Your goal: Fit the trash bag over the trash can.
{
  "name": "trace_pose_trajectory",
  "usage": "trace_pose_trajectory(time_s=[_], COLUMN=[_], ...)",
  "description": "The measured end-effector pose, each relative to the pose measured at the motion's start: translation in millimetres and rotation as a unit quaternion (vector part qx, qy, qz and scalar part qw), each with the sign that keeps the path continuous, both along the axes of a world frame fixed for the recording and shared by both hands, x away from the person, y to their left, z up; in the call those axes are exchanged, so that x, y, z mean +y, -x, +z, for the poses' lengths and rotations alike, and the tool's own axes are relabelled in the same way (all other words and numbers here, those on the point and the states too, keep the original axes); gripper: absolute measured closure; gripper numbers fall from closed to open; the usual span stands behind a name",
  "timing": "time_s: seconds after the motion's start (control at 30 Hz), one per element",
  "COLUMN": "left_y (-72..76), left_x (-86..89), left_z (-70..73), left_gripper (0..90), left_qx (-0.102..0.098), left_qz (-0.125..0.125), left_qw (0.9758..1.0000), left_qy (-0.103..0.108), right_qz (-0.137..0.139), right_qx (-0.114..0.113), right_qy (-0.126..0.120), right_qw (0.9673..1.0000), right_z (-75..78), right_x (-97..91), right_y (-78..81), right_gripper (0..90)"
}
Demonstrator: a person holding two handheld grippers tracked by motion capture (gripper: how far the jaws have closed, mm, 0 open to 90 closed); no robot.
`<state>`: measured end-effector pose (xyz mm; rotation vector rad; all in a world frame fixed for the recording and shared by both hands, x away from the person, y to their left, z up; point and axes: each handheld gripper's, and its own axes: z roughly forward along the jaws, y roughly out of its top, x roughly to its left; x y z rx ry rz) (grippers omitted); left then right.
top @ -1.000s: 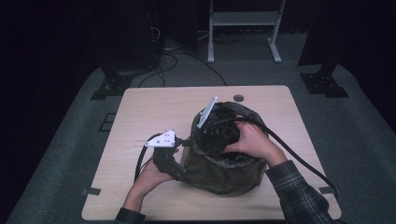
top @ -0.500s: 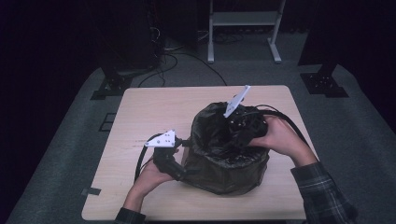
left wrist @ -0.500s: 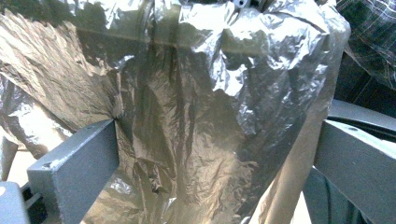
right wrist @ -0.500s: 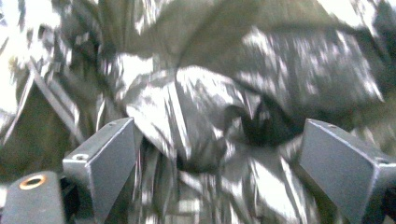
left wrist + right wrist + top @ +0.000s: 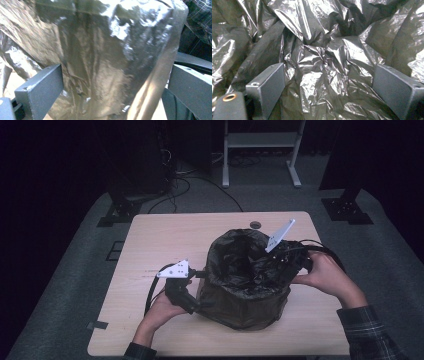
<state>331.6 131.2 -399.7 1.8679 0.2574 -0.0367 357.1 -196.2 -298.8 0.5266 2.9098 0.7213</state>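
Bag (image 5: 245,285): crinkled glossy black plastic

The high view looks forward and down on the worktop (image 5: 165,235). Both tool views sit very close to the bag (image 5: 245,285), which all 3 share: left outside, right inside.

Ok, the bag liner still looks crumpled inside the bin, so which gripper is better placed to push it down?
Probably the right gripper. It sits at the bin's right rim, jaws open over the crumpled liner inside. The left gripper is low against the bin's outer wall, jaws spread around it.
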Motion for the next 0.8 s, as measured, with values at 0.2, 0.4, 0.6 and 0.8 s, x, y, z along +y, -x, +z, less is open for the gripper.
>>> trace_pose_trajectory(time_s=[0.2,0.4,0.6,0.8], left_y=[-0.5,-0.3,-0.1,1.5], left_x=[1.3,7.7,15.6,29.8], left_z=[-0.2,2.1,6.1,10.6], left_gripper=[0.0,0.0,0.0,0.0], left_qx=[0.001,0.001,-0.004,-0.008], left_qz=[0.001,0.009,0.017,0.035], left_qw=[1.0,1.0,0.9998,0.9993], left_qy=[-0.002,0.001,0.004,0.011], right_qz=[-0.003,-0.023,-0.046,-0.069], right_qx=[-0.019,-0.044,-0.061,-0.066], right_qy=[-0.042,-0.097,-0.131,-0.161], right_qw=[0.9989,0.9941,0.9884,0.9824], right_z=[12.3,23.8,27.8,23.0], right_x=[-6.9,-27.1,-51.7,-77.7], right_y=[1.9,6.5,15.1,26.2], right_gripper=[10.0,10.0,10.0,10.0])
